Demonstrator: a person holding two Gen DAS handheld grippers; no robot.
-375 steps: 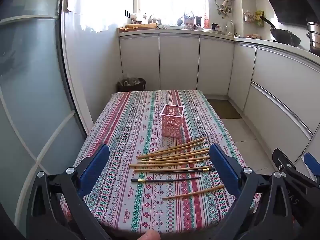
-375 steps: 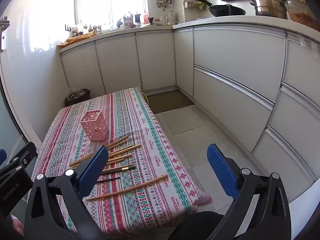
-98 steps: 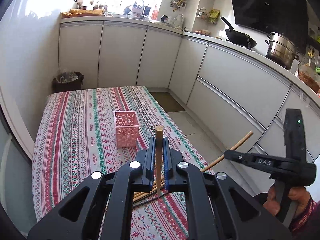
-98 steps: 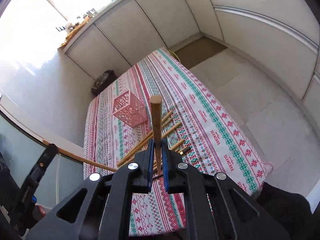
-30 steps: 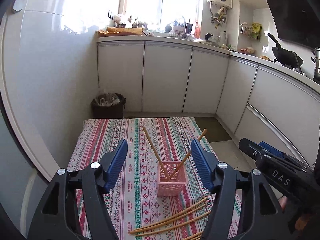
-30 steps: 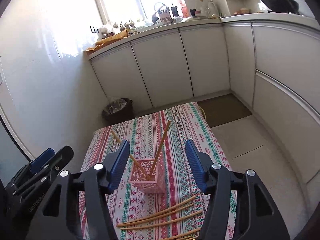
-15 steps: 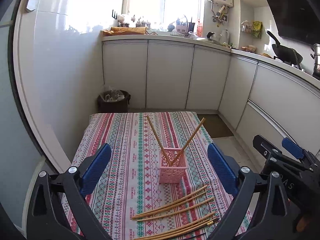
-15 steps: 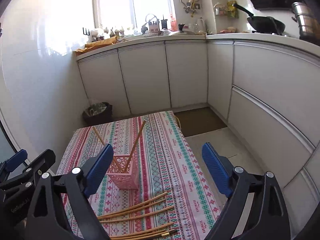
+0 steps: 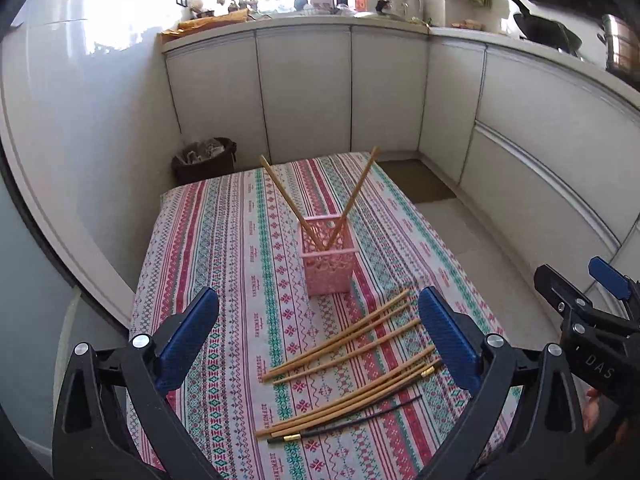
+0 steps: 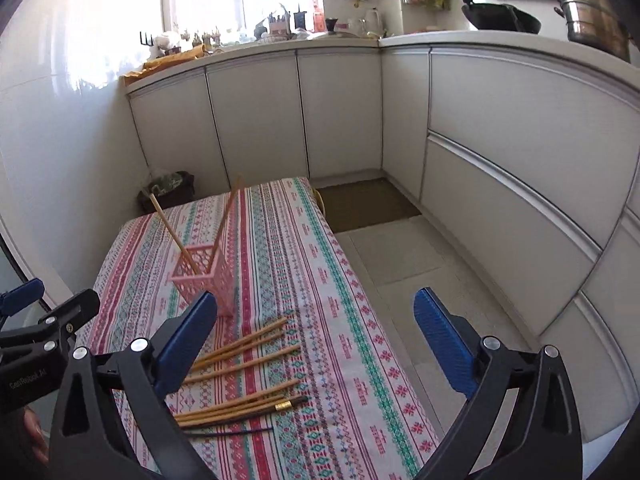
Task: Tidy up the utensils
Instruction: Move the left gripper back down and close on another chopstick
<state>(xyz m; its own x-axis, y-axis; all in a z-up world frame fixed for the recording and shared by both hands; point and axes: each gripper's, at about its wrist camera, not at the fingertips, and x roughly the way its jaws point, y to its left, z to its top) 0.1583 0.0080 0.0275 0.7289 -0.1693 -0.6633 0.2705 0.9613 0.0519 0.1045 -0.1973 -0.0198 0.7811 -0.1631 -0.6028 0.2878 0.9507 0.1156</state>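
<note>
A pink lattice holder [image 9: 328, 256] stands mid-table with two wooden chopsticks [image 9: 288, 202] leaning out of it in a V; it also shows in the right wrist view [image 10: 204, 276]. Several loose wooden chopsticks [image 9: 348, 338] and a thin black one [image 9: 352, 424] lie on the striped tablecloth [image 9: 224, 264] in front of it, seen too in the right wrist view [image 10: 244, 348]. My left gripper [image 9: 320, 344] is open and empty, above the loose chopsticks. My right gripper [image 10: 316, 340] is open and empty, over the table's right edge.
White kitchen cabinets [image 9: 304, 92] wrap the back and right. A dark waste bin [image 9: 204, 158] stands behind the table. A wok [image 10: 500, 16] and steel pot [image 10: 592, 20] sit on the counter. Tiled floor [image 10: 400, 256] lies right of the table.
Both grippers have pulled back and tilted down from the holder; more of the near table and the loose chopsticks now shows. Both chopsticks stay in the holder.
</note>
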